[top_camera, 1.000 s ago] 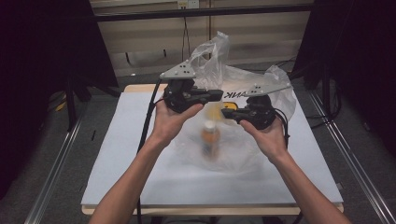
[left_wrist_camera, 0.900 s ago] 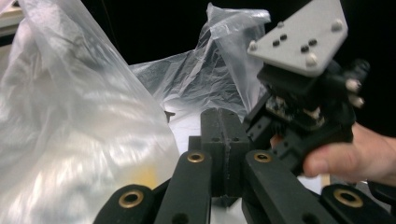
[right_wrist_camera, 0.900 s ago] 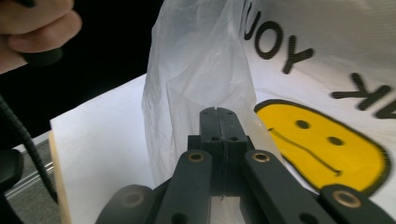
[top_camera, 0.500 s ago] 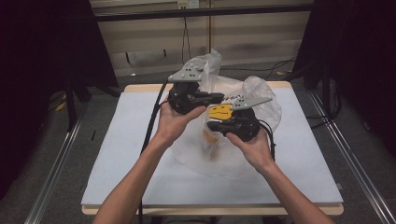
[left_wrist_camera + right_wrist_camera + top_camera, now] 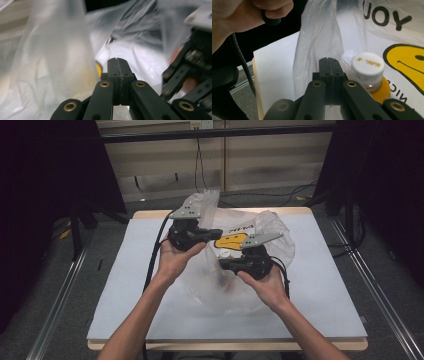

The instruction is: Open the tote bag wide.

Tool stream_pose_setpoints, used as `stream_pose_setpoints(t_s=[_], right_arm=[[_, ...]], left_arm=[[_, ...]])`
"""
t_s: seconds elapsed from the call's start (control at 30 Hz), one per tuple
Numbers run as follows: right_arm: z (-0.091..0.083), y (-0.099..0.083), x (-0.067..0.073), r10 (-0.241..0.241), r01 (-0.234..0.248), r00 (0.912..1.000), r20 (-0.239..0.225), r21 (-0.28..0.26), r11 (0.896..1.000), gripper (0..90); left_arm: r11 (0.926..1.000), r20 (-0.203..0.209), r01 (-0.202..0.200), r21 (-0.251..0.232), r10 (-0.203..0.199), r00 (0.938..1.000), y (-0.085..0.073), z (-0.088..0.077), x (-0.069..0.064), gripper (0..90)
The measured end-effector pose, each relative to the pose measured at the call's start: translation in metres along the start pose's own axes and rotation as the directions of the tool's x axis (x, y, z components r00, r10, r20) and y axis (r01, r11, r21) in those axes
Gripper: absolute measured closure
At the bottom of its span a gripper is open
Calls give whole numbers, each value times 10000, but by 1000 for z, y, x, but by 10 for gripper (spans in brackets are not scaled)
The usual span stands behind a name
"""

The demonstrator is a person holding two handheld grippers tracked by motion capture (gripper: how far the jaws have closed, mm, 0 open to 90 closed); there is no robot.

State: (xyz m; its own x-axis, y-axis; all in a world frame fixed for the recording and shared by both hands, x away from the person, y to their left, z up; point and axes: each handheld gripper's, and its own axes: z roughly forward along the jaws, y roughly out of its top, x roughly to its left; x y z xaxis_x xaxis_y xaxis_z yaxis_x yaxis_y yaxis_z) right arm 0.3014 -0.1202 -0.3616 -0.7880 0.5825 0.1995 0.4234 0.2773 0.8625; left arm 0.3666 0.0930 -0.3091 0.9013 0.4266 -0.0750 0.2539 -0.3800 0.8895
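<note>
Plastic is what both of my grippers are working with: a thin translucent bag [image 5: 250, 265] with a yellow smiley print lies crumpled at the middle of the white table [image 5: 125, 285], and a bottle [image 5: 368, 75] with a white cap and orange contents stands inside it.

At centre-left of the high view, my left gripper [image 5: 212, 234] has stayed about where it was a second ago, holding up the bag's left handle strip, which rises toward the upper middle of the frame. Its own view shows the fingers [image 5: 112, 68] pressed together; I judge they pinch film, though the pinch itself is hard to see.

To the right, my right gripper [image 5: 223, 266] has come down and toward me over the last second, from beside the left one to just below the smiley print. Its fingers [image 5: 324, 67] are also closed, with a fold of bag film hanging just behind them and the bottle cap just to their right. I cannot tell for sure that film is caught between them.

I read the change as the bag mouth being spread apart around the bottle, so the bottle can be freed or the handles gathered.

Loose film drapes round the bottle and is what stands in the way. Black cables trail across the floor in the upper right.
</note>
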Motion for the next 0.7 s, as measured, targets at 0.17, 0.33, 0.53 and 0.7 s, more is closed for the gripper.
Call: stream_pose_setpoints(t_s=[0.17,0.33,0.53,0.7], right_arm=[[-3,-11,-6,120,-119,9999,116,-117,9999,900],[-5,-16,-10,297,-296,9994,179,-77,9995,900],[-1,-23,-7,227,-226,9996,162,-43,9997,900],[-6,-33,-11,330,-328,9992,224,-63,9994,900]], left_arm=[[9989,-210,134,440,-125,9997,-24,8,3,900],[9968,-307,256,760,-233,9993,-34,14,8,900],[9947,-255,460,916,-438,9987,-46,17,9,900],[9896,-287,574,1315,-541,9981,-63,18,8,900]])
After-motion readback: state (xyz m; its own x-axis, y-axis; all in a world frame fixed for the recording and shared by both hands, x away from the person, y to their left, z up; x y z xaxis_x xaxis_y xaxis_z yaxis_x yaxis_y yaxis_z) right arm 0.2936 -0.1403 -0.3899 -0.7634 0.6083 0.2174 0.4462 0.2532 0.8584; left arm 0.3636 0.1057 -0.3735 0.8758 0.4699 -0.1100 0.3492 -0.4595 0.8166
